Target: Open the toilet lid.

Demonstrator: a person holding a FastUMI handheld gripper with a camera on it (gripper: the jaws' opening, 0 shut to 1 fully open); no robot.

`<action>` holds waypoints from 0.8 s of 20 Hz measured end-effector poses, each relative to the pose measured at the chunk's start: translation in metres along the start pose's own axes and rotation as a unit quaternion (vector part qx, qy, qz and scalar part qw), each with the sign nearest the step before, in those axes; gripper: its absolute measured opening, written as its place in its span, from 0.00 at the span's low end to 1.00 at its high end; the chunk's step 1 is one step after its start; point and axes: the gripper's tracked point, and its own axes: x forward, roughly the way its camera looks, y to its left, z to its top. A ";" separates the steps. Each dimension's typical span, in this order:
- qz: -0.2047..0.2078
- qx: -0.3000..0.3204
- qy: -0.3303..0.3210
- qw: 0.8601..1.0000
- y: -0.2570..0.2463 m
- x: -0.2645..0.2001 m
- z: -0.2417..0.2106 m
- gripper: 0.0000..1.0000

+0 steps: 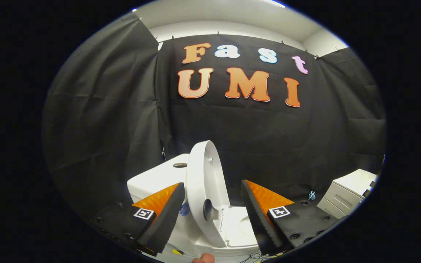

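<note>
Black cloth wall (pixel 104 120) fills the background beyond everything. Toilet (pixel 232 226) sits low, straight ahead of the fingers, white. Tank (pixel 155 179) behind the left finger, with a dark oval button (pixel 179 165) on top. Lid (pixel 205 182) raised, standing near upright, edge-on between the 2 fingers, leaning back toward the tank. Bowl rim and seat area visible below the lid, between the fingers; contents cannot be told. White drawer cabinet (pixel 349 191) beyond the right finger. Gripper (pixel 214 204) level, pointing forward at the toilet, fingers spread wide apart, gripping nothing; lid sits in the gap, contact unclear. Fingertip of a person (pixel 203 259) just below the toilet base.
</note>
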 end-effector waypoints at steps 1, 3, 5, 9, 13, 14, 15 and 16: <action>-0.001 0.003 -0.004 1.000 -0.005 -0.004 0.005 0.98; -0.003 0.007 -0.009 1.000 -0.016 -0.013 0.012 0.98; 0.005 0.007 -0.015 1.000 -0.022 -0.022 0.021 0.98; 0.025 0.010 -0.030 0.999 -0.038 -0.042 0.046 0.98; 0.030 0.023 -0.038 0.999 -0.068 -0.059 0.062 0.98; 0.032 0.021 -0.039 0.998 -0.076 -0.065 0.064 0.98; 0.034 0.017 -0.039 0.999 -0.082 -0.069 0.065 0.98; 0.034 0.012 -0.040 0.999 -0.088 -0.073 0.069 0.98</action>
